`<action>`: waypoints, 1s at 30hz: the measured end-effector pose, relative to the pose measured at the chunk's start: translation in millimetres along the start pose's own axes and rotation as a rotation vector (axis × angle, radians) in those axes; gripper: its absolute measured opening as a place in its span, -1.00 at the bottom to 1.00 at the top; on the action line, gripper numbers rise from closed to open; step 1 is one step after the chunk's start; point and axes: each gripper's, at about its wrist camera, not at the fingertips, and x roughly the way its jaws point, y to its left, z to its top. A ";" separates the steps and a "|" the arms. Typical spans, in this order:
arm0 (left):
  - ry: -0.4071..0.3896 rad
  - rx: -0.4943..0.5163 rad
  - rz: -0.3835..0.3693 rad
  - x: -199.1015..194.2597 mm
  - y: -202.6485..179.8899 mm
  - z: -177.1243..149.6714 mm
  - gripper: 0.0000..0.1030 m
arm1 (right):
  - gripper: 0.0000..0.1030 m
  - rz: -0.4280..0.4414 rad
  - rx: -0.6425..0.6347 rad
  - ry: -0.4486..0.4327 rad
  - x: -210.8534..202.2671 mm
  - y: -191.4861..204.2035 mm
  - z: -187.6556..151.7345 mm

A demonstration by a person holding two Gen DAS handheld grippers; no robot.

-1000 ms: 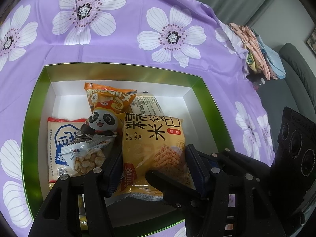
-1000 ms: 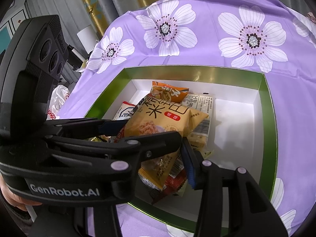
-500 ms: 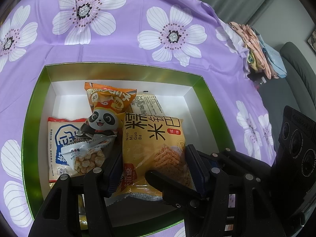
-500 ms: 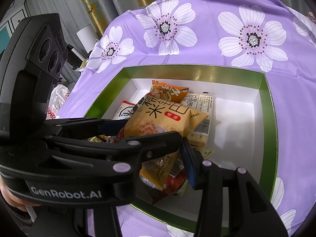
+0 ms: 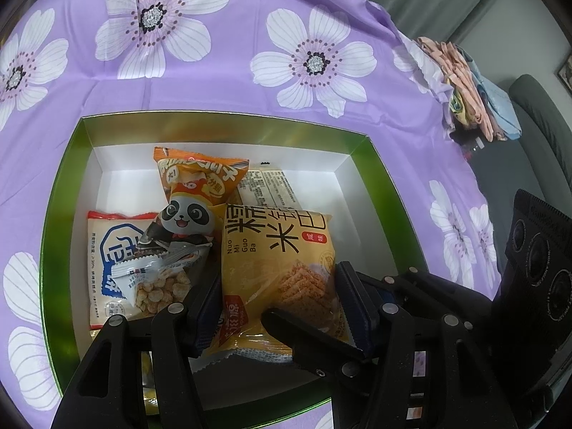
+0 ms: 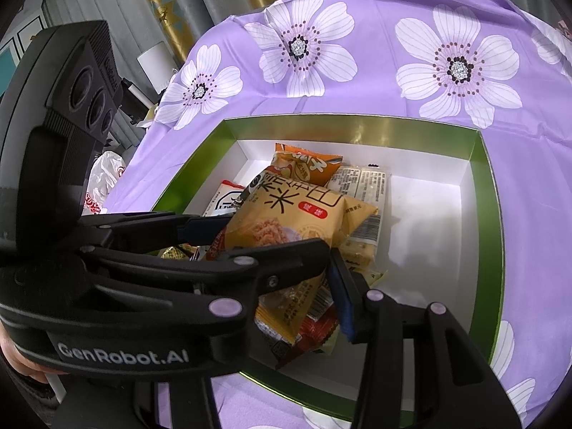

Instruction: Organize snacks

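A green box with a white inside [image 5: 371, 164] [image 6: 486, 193] lies on the purple flowered cloth and holds several snack packs. My left gripper [image 5: 277, 304] is shut on the yellow rice cracker pack [image 5: 275, 250], its blue pads against the pack's two sides, over the box. That pack [image 6: 296, 214] also shows in the right wrist view, held by the left gripper's fingers [image 6: 200, 228]. My right gripper [image 6: 304, 304] is open and empty at the box's near edge, with the left gripper crossing in front of it. An orange pack [image 5: 200, 175], a panda pack [image 5: 182, 214] and a peanut pack [image 5: 157, 282] lie beside it.
A white and blue pack [image 5: 107, 250] lies at the box's left side. A long cream bar [image 5: 268, 186] [image 6: 368, 196] lies behind the yellow pack. The box's right half [image 6: 429, 232] shows bare white floor. Folded cloths [image 5: 468, 89] sit at the table's far right edge.
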 end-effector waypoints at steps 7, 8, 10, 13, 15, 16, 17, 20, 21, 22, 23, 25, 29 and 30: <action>0.010 0.006 0.011 0.7 -0.8 -0.1 0.18 | -0.06 0.002 0.004 0.011 0.2 -0.7 1.2; 0.012 0.005 0.012 0.7 -1.4 0.3 0.18 | -0.06 0.002 0.004 0.012 0.1 -0.6 0.9; 0.013 0.005 0.012 0.4 -1.5 0.1 0.18 | -0.06 0.002 0.003 0.011 0.2 -0.6 1.1; 0.013 0.005 0.013 0.7 -1.5 0.6 0.18 | -0.06 0.002 0.004 0.011 0.0 -0.6 0.7; 0.015 0.006 0.014 1.1 -1.5 0.7 0.18 | -0.06 0.002 0.004 0.012 0.1 -0.6 0.8; 0.016 0.007 0.016 0.6 -1.4 0.6 0.18 | -0.06 0.002 0.005 0.013 0.3 -0.5 0.9; 0.017 0.008 0.018 0.6 -1.5 0.3 0.18 | -0.06 0.002 0.006 0.014 -0.1 -0.5 0.6; 0.021 0.010 0.024 0.0 -1.1 -1.7 0.18 | -0.06 0.002 0.007 0.016 -0.2 -0.7 0.7; 0.023 0.010 0.025 1.2 -3.0 0.0 0.18 | -0.06 0.002 0.008 0.017 -0.2 -0.8 0.6; 0.024 0.010 0.026 0.5 -2.2 -1.0 0.18 | -0.06 0.002 0.007 0.018 -0.5 -0.7 0.5; 0.025 0.010 0.028 1.1 -3.0 0.1 0.18 | -0.06 0.002 0.006 0.019 -0.3 -0.6 0.9; 0.028 0.009 0.031 0.8 -3.5 0.4 0.18 | -0.06 0.002 0.006 0.023 0.5 -0.2 1.8; 0.033 0.009 0.036 0.4 -3.9 0.1 0.18 | -0.06 0.003 0.008 0.024 0.4 -1.0 1.6; 0.033 0.009 0.035 1.2 -4.4 1.3 0.18 | -0.06 0.003 0.008 0.024 0.7 -1.0 1.8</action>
